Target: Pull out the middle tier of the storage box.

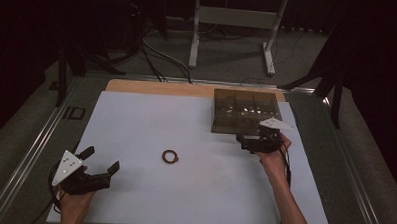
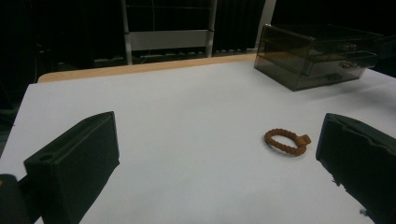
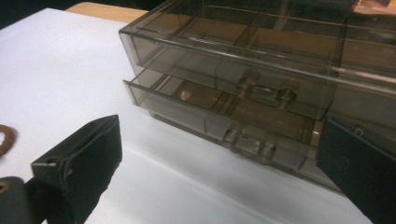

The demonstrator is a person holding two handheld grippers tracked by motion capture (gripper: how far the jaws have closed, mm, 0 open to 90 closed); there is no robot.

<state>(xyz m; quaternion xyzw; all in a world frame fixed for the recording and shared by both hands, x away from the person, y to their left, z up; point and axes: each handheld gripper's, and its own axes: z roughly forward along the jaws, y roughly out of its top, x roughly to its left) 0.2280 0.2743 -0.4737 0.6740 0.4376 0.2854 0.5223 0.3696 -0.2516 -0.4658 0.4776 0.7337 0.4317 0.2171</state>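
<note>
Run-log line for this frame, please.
left gripper: open, facing bracelet | right gripper: open, at drawer box | lower drawer: slightly open

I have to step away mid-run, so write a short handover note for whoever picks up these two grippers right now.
Left gripper: open, empty, low at the near left of the white table, pointing towards the brown ring.
Right gripper: open, empty, at the front of the smoky clear drawer box.
Ring lies loose mid-table, untouched.
Done: lower drawer stands slightly pulled out; upper one is shut.
Likely left: open the drawer further, pick up the ring, place it inside, close it.
</note>
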